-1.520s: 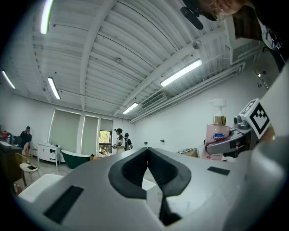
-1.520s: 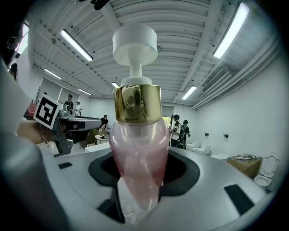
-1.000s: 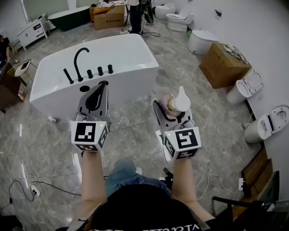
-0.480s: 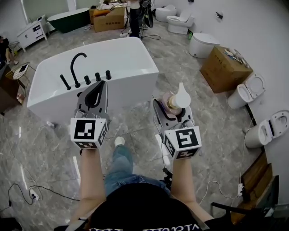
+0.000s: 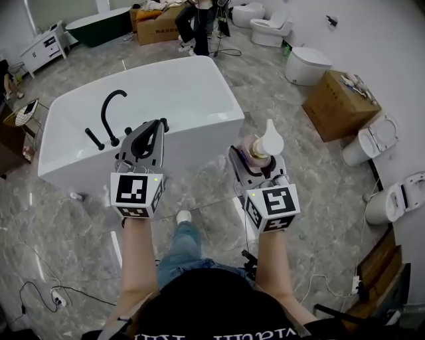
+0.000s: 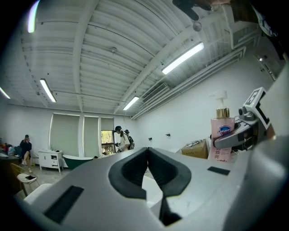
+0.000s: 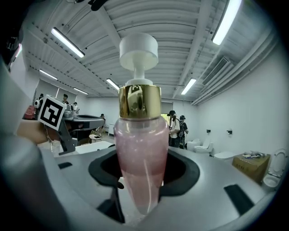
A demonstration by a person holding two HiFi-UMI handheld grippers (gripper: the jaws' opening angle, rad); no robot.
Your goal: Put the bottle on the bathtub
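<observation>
A pink pump bottle (image 5: 260,147) with a gold collar and white pump head stands upright in my right gripper (image 5: 251,158), which is shut on it; in the right gripper view the bottle (image 7: 139,153) fills the middle between the jaws. The white bathtub (image 5: 192,86) with a black faucet (image 5: 110,109) lies ahead and to the left. My left gripper (image 5: 150,133) is shut and empty, held over the tub's near rim beside the faucet knobs. In the left gripper view its jaws (image 6: 147,159) meet, and the bottle (image 6: 221,135) shows at the right.
A cardboard box (image 5: 339,103) and several toilets (image 5: 370,139) stand along the right wall. A round white fixture (image 5: 307,65) sits behind the box. People (image 5: 199,16) stand by another box at the back. Cables (image 5: 40,292) trail on the marble floor at the lower left.
I have stepped closer to the tub; it now sits lower and nearer in the head view. Both grippers keep their hold and pose, the left now over the tub's rim.
</observation>
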